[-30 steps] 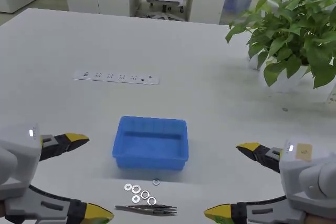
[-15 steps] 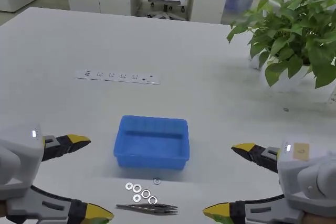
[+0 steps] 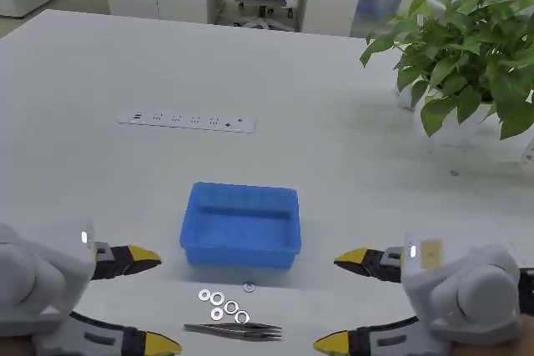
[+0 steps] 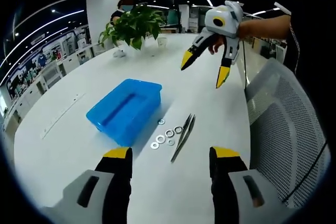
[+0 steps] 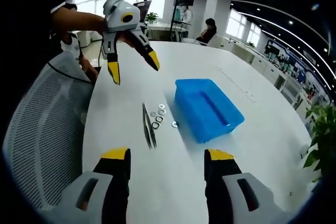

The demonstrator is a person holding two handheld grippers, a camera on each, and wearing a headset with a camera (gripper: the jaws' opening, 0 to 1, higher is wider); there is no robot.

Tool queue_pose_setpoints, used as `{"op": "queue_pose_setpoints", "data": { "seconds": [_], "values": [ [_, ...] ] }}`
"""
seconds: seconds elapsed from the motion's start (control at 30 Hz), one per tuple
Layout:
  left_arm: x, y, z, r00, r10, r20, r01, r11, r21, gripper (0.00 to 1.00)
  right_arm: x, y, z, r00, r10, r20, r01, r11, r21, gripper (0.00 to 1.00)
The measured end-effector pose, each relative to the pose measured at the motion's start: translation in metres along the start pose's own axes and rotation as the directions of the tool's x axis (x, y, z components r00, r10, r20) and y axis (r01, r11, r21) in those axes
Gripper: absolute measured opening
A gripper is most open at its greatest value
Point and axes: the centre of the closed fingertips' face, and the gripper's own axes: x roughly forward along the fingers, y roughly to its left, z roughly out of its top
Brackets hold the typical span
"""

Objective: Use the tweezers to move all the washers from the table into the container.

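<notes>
A blue plastic container (image 3: 240,224) stands in the middle of the white table. Just in front of it lie several small metal washers (image 3: 224,306), one a little apart nearer the container. The steel tweezers (image 3: 234,332) lie flat by the table's front edge, beside the washers. My left gripper (image 3: 157,299) hovers open to their left, and my right gripper (image 3: 335,301) hovers open to their right. Neither holds anything. The left gripper view looks past open jaws at the tweezers (image 4: 182,136), washers (image 4: 167,135) and container (image 4: 123,109). The right gripper view shows the tweezers (image 5: 148,125) and container (image 5: 207,107).
A white power strip (image 3: 185,122) lies on the table behind the container. A potted plant (image 3: 467,47) stands at the far right. A mesh chair back (image 4: 286,124) sits just off the table's front edge.
Both grippers have moved inward and nearer the front edge, closing in on the washers and tweezers from either side. Both stay open.
</notes>
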Motion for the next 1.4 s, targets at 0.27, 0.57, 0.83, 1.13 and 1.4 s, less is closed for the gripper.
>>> {"op": "queue_pose_setpoints", "data": {
  "seconds": [0.27, 0.57, 0.83, 1.13, 1.4],
  "values": [
    [0.012, -0.003, -0.006, 0.9990, -0.039, -0.021, 0.040, 0.999, 0.032, 0.48, 0.013, 0.004, -0.004, 0.9974, 0.057, -0.043, -0.059, 0.997, -0.054, 0.42],
    [0.020, 0.002, -0.018, 0.9939, -0.058, -0.093, 0.066, 0.994, 0.082, 0.33, 0.027, 0.010, -0.013, 0.9860, 0.137, -0.096, -0.148, 0.981, -0.127, 0.33],
    [0.027, 0.000, -0.030, 0.9816, -0.094, -0.166, 0.118, 0.983, 0.139, 0.25, 0.042, 0.014, -0.012, 0.9776, 0.175, -0.117, -0.194, 0.965, -0.176, 0.31],
    [0.037, -0.001, -0.037, 0.9622, -0.140, -0.234, 0.178, 0.972, 0.150, 0.22, 0.060, 0.025, -0.013, 0.9602, 0.230, -0.158, -0.260, 0.943, -0.209, 0.27],
    [0.047, -0.001, -0.039, 0.9531, -0.150, -0.263, 0.204, 0.960, 0.190, 0.16, 0.072, 0.033, -0.016, 0.9455, 0.260, -0.195, -0.304, 0.920, -0.248, 0.22]
  ]
}}
